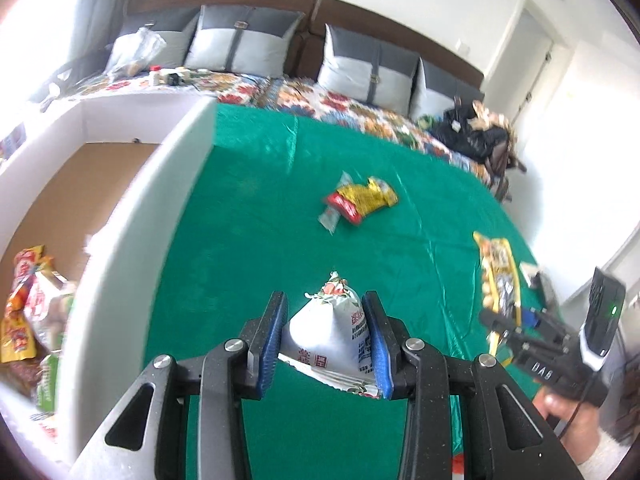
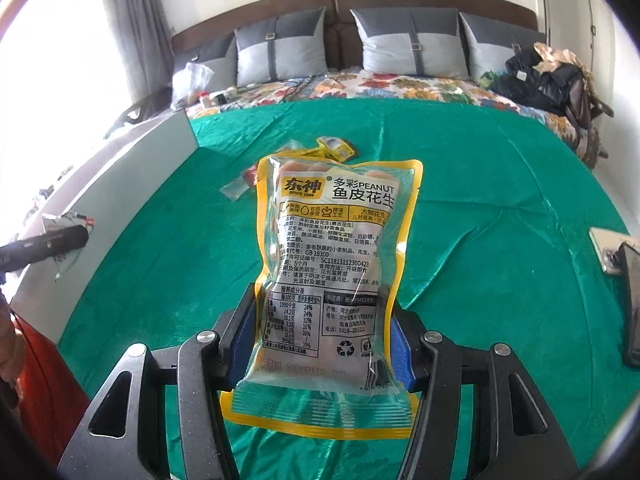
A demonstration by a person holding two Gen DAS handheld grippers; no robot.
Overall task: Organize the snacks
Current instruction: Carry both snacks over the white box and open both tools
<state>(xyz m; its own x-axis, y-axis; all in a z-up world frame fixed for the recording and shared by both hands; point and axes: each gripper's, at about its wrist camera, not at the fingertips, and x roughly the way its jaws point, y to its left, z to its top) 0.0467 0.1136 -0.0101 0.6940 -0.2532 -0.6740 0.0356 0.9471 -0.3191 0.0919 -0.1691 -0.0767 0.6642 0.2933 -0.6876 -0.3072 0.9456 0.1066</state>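
Holding two snacks, we have our left gripper [image 1: 326, 336] clamped on a white packet [image 1: 332, 336]. Our right gripper [image 2: 324, 332] is clamped on the peanut bag [image 2: 332, 264], which sticks up beyond the jaws.

Glossy green cloth [image 2: 500, 208] covers the bed; the peanut bag [image 2: 332, 272] is shiny clear plastic, the box [image 1: 120, 208] floor matt cardboard.

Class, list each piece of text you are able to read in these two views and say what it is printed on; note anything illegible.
"东神 SINCE 1999", "多彩PEANUT 鱼皮花生": peanut packet in the right hand-held gripper.
"GB 19300", "SC11813112300423": same packet.
Its nutrition table and address: too small.
White snack pouch in the left hand-held gripper: print blurred.
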